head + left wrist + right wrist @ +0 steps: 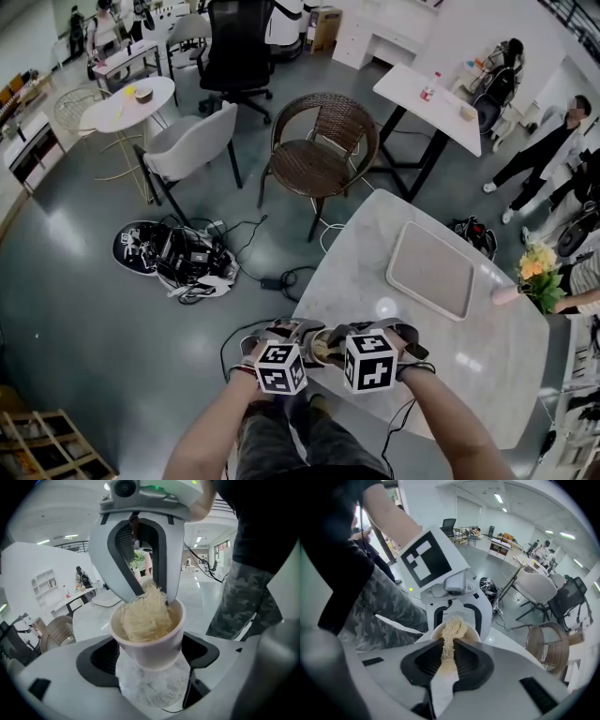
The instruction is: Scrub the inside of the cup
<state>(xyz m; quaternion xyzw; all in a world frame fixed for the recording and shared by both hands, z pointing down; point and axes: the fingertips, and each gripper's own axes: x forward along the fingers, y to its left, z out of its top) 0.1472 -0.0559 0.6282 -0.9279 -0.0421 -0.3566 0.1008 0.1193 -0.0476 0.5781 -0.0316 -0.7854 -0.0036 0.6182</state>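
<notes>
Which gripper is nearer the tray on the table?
Right. The right gripper, holding the scrubber, is on the tray's side; the left gripper, holding the cup, is beyond it, farther from the tray.

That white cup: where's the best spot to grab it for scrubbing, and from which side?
Its lower outer wall, coming from the base end, as the left gripper does. The cup widens toward its open mouth, which must stay free for the fibrous scrubber held in the right gripper's jaws.

The head view looks steeply down from overhead onto the table edge and the floor. Each gripper view sits tight behind its own jaws, the two facing each other, sharing the cup between them
</notes>
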